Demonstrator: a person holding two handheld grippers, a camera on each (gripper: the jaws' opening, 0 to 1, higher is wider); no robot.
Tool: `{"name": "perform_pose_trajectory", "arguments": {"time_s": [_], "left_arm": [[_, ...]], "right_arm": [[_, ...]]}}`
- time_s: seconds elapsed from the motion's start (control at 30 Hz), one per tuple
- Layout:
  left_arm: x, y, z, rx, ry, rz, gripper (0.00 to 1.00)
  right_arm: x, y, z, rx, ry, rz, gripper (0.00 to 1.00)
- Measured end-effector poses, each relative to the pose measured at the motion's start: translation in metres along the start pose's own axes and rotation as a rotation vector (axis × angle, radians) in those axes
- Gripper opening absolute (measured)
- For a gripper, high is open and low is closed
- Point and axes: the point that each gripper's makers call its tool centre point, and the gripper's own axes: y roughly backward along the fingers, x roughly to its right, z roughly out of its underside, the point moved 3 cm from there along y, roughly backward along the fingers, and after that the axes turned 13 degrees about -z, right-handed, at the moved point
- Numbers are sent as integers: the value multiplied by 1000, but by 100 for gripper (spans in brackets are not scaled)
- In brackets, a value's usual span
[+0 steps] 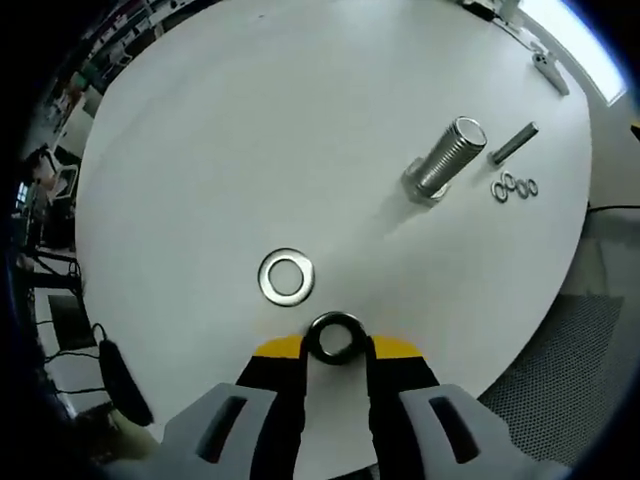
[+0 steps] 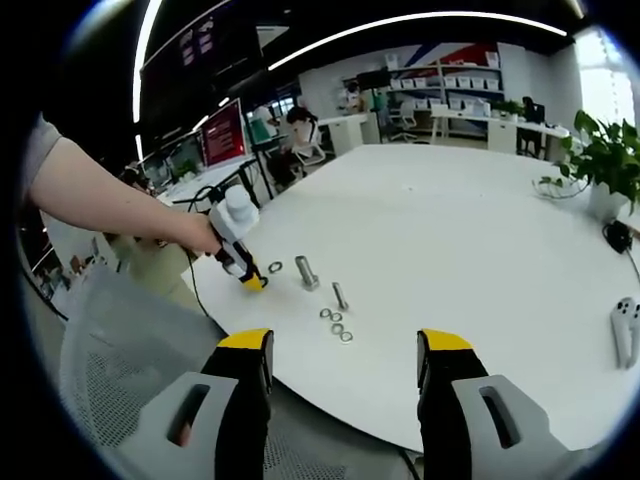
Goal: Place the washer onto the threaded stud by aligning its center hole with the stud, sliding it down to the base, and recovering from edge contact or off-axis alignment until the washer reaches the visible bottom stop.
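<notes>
In the left gripper view, a bright washer (image 1: 286, 277) lies flat on the white table (image 1: 250, 130), just ahead of the left gripper (image 1: 336, 345). That gripper's yellow-tipped fingers (image 1: 275, 350) are closed on a dark ring (image 1: 335, 338) — a second washer, by the look of it — held by its outer edge with the hole open to view. Further right the stud (image 1: 450, 157) stands upright on its hex base, well apart from both. Just right of it lie a thin pin (image 1: 514, 142) and a row of three small rings (image 1: 514, 187).

A steel washer like this will be light, rigid and slick; pinched flat by the rim it could pivot or shoot out if squeezed off-centre. The safest hold is probably across the rim on opposite sides, hole clear, so it can drop over the threads — tilted, it may catch on them.

In the right gripper view, a person's hand (image 2: 195, 235) carries the left gripper (image 2: 247, 277) low over the table, near the stud (image 2: 307, 272) and small rings (image 2: 336, 327). The right gripper (image 2: 345, 375) hangs off the table edge, fingers wide apart, empty.
</notes>
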Motion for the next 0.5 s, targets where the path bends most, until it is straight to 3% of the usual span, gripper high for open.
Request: {"name": "perform_pose_trajectory", "arguments": {"time_s": [0.5], "left_arm": [[3,0,-1,-8,-18,-1,23]], "right_arm": [[-1,0,2,-9,-1,-3,60]]}}
